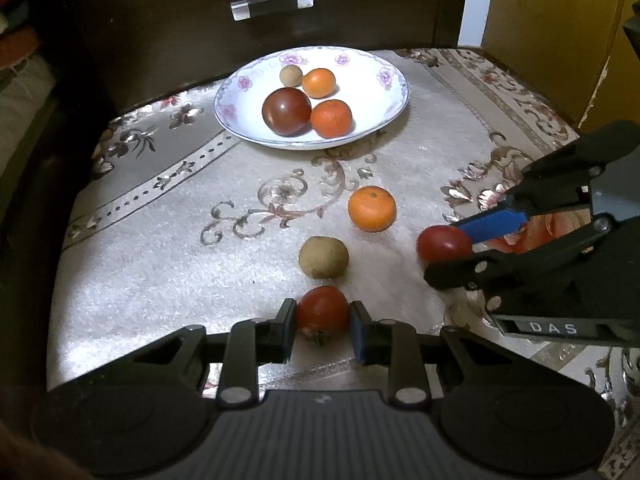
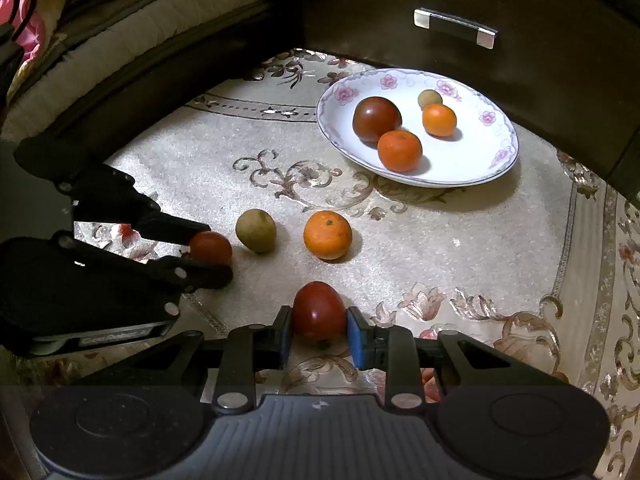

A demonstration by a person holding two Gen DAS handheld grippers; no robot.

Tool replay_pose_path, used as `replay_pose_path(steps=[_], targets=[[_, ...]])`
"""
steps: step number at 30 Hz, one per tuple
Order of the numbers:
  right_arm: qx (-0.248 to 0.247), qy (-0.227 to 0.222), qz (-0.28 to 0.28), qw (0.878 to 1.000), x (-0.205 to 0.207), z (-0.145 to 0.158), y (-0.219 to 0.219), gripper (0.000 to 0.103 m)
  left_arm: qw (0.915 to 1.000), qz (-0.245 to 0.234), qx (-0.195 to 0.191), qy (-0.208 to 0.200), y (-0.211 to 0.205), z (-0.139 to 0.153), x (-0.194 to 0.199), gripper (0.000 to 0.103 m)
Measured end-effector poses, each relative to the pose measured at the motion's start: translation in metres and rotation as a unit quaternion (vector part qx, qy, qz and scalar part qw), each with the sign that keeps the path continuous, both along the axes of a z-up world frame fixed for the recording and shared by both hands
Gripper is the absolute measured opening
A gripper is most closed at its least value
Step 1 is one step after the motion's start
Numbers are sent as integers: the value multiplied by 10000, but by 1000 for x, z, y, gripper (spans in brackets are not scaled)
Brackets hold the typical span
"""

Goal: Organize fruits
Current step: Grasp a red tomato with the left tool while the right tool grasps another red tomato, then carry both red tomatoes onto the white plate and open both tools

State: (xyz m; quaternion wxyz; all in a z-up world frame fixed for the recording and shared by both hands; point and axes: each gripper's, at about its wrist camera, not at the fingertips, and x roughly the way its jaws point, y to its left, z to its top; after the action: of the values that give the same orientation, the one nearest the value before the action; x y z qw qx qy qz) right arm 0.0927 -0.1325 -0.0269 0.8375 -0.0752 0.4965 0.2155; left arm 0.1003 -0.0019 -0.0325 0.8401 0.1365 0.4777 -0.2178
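Two grippers are each clamped on a red tomato at the near edge of the cloth-covered counter [image 1: 160,264]. The left gripper [image 1: 323,322] has its jaws pressed against both sides of a red tomato [image 1: 322,311] that rests on the patterned cloth, stem end toward the camera. The right gripper [image 2: 319,330] has its jaws closed the same way on a second red tomato [image 2: 319,310], also low on the cloth; in the left wrist view this gripper enters from the right, one blue pad above the fruit. Between the two grippers, loose on the cloth, lie a brownish-green kiwi-like fruit [image 1: 323,257] and, just beyond it, a tangerine [image 1: 371,209]; the two are near each other but apart. Farther back, close to a dark drawer front with a metal handle [image 1: 272,3], sits a white floral-rimmed plate [image 1: 372,68]. It holds a dark red-brown tomato [image 1: 286,111], a tangerine touching its right side [image 1: 331,118], another tangerine behind [image 1: 318,83], and a small tan round fruit [image 1: 291,75] beside that one. Bedding is piled at the upper left of the right wrist view [image 2: 120,12].
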Motion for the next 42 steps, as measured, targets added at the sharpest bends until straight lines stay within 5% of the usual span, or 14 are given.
replay_pose_path(steps=[14,19,42], targets=[[2,-29,-28,10000,0,-3,0,39,10000,24,7,-35,2,-1,0,40],[-71,-38,-6,10000,0,-2,1,25,10000,26,-51,73,2,0,-1,34],[408,-273,-459,9977,19,25,-11,25,9986,217,-399,-278,-8,34,34,33]])
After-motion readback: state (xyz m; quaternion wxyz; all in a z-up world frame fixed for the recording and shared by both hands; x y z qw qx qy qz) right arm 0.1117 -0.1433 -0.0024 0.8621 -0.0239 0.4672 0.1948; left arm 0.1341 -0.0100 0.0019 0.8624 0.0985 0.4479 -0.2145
